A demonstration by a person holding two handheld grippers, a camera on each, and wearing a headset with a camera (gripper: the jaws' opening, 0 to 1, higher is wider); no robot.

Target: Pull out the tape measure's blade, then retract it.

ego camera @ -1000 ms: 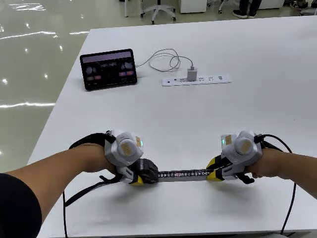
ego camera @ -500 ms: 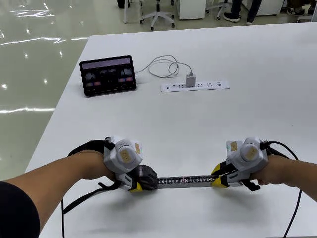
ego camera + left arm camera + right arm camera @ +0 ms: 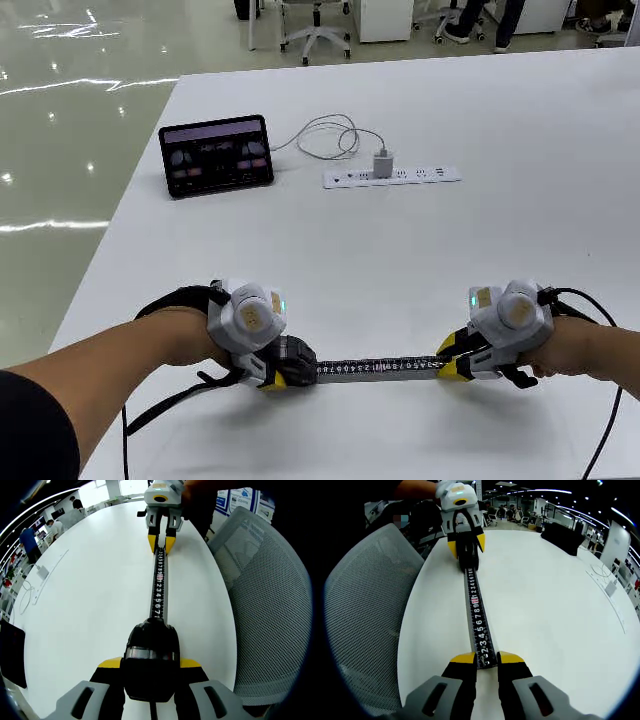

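- Blade point(image 3: 378, 368), a flat numbered strip, lies drawn out over our worktop point(image 3: 400, 260), long axis 9 to 3 o'clock in the head view.
- Its black rounded case point(image 3: 150, 680) sits at 9 o'clock, clenched by our left gripper point(image 3: 150, 663).
- Our right gripper point(image 3: 486, 659) pinches the blade tip at 3 o'clock between its jaws; retracting should carry it toward 9.

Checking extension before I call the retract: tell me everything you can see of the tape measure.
The tape measure has a black, plastic-looking case, clamped between the yellow-tipped jaws of the left hand-held gripper. Its blade, pale grey with black numerals and a few red marks, is drawn out straight, running low along the white table near its front edge. The right hand-held gripper pinches the blade's free end, and the numerals count upward from there toward the case.
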